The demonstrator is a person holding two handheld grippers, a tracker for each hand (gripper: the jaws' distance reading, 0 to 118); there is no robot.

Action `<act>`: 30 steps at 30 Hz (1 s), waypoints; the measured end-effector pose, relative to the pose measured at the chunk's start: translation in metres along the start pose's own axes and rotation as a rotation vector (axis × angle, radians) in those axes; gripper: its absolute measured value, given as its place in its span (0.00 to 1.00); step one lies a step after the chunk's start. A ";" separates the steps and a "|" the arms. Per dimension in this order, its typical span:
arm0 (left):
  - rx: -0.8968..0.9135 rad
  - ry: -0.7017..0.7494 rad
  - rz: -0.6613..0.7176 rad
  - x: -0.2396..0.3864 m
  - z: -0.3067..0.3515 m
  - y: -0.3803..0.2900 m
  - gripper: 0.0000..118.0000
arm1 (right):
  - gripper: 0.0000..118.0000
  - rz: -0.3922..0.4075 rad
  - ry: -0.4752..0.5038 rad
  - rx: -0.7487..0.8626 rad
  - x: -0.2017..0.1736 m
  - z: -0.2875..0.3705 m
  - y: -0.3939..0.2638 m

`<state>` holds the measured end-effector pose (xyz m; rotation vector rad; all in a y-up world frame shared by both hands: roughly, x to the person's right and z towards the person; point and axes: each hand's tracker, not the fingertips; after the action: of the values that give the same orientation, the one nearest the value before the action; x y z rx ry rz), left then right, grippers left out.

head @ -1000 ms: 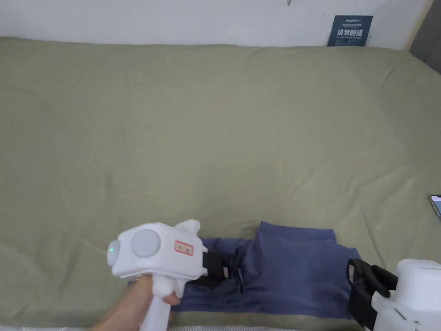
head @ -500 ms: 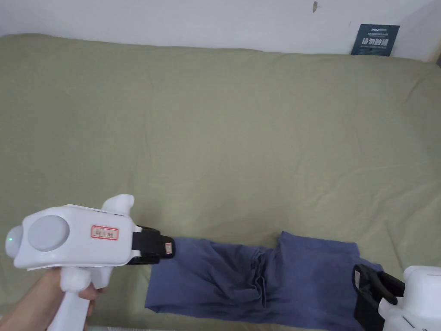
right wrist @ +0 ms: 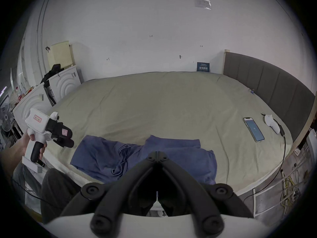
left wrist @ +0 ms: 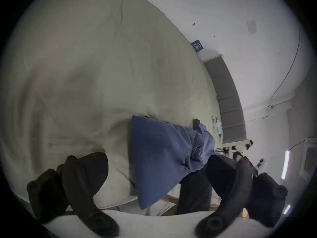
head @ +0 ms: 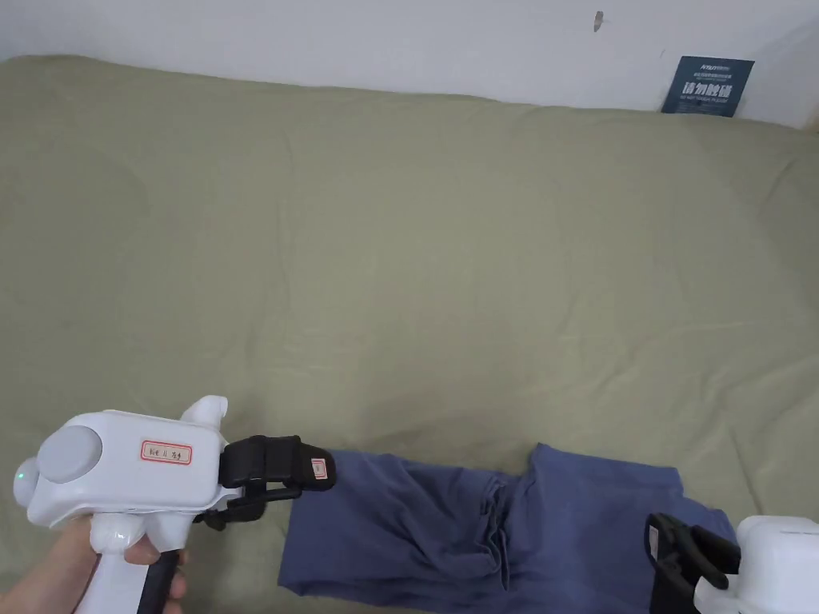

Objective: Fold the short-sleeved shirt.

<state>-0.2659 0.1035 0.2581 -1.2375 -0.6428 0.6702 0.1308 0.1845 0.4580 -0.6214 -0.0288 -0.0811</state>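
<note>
A dark blue short-sleeved shirt (head: 448, 528) lies spread sideways near the front edge of the bed, bunched into wrinkles at its middle (right wrist: 120, 157). My left gripper (head: 300, 489) hovers at the shirt's left end with its jaws wide apart; in the left gripper view the shirt (left wrist: 159, 152) lies beyond the gap between them, untouched. My right gripper (head: 668, 552) sits at the shirt's right end, low at the front. In the right gripper view its jaws (right wrist: 157, 153) meet tip to tip, with no cloth seen between them.
An olive sheet (head: 400, 280) covers the wide bed, with open room behind the shirt. A phone (right wrist: 253, 131) and a white device with a cable (right wrist: 272, 125) lie at the far right by a grey headboard (right wrist: 274, 87). White cabinets (right wrist: 65, 83) stand left.
My left gripper went from the shirt's middle to the left, drawing the left part out flat, then opened and let go. The right gripper stayed put. The head camera shifted.
</note>
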 end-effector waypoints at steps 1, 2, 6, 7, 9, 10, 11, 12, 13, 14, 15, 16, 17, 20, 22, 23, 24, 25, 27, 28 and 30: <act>-0.008 -0.012 0.019 -0.003 -0.006 0.001 0.99 | 0.00 -0.001 -0.002 -0.005 0.000 -0.001 -0.001; -0.024 -0.043 0.038 -0.006 -0.010 0.000 0.99 | 0.00 -0.001 -0.003 -0.009 0.000 -0.001 -0.001; -0.060 -0.174 0.077 -0.011 -0.025 0.000 0.98 | 0.00 0.000 -0.005 -0.026 -0.001 -0.003 -0.004; -0.054 -0.148 0.071 -0.009 -0.028 -0.001 0.95 | 0.00 0.001 -0.005 -0.028 -0.001 -0.003 -0.004; -0.039 -0.043 0.070 -0.009 -0.034 -0.001 0.45 | 0.00 0.002 -0.003 -0.029 -0.002 -0.003 -0.005; -0.037 -0.013 0.086 -0.016 -0.040 -0.001 0.09 | 0.00 0.003 -0.003 -0.029 -0.003 -0.003 -0.004; -0.035 0.015 0.093 -0.024 -0.038 0.000 0.10 | 0.00 0.003 0.000 -0.028 -0.004 -0.002 -0.004; -0.035 -0.092 0.133 -0.021 -0.035 0.001 0.10 | 0.00 0.005 0.001 -0.027 -0.004 -0.001 -0.004; -0.020 -0.077 0.123 -0.016 -0.029 -0.001 0.10 | 0.00 0.010 0.001 -0.025 -0.005 0.000 -0.003; -0.008 -0.069 0.114 -0.010 -0.024 -0.004 0.09 | 0.00 0.014 0.001 -0.022 -0.005 0.001 -0.002; 0.023 -0.045 0.108 -0.008 -0.020 -0.004 0.09 | 0.00 0.017 0.002 -0.019 -0.005 0.001 -0.002; 0.051 -0.020 0.116 -0.006 -0.014 -0.003 0.09 | 0.00 0.018 0.005 -0.016 -0.005 0.001 0.000; 0.073 -0.029 0.136 -0.011 -0.007 0.001 0.09 | 0.00 0.021 0.009 -0.012 -0.005 0.001 0.002; 0.152 0.000 0.174 -0.022 0.025 0.007 0.09 | 0.00 0.029 0.019 0.007 -0.006 0.002 0.008; 0.184 0.052 0.140 -0.021 0.057 0.003 0.09 | 0.00 0.034 0.032 0.020 -0.008 0.001 0.012; 0.203 0.087 0.140 -0.023 0.074 0.002 0.09 | 0.00 0.039 0.040 0.025 -0.010 0.001 0.013; 0.214 0.127 0.136 -0.026 0.090 0.000 0.09 | 0.00 0.046 0.046 0.028 -0.011 0.000 0.015; 0.218 0.149 0.121 -0.026 0.108 -0.005 0.09 | 0.00 0.052 0.054 0.036 -0.013 -0.001 0.016; 0.228 0.191 0.093 -0.027 0.135 -0.012 0.09 | 0.00 0.054 0.072 0.042 -0.017 -0.003 0.018; 0.231 0.220 0.085 -0.026 0.147 -0.015 0.09 | 0.00 0.054 0.080 0.045 -0.019 -0.004 0.018; 0.235 0.235 0.062 -0.018 0.163 -0.021 0.09 | 0.00 0.057 0.095 0.048 -0.024 -0.005 0.018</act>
<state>-0.3977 0.1877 0.3109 -1.0994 -0.3222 0.6210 0.1088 0.1981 0.4419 -0.5691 0.0782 -0.0546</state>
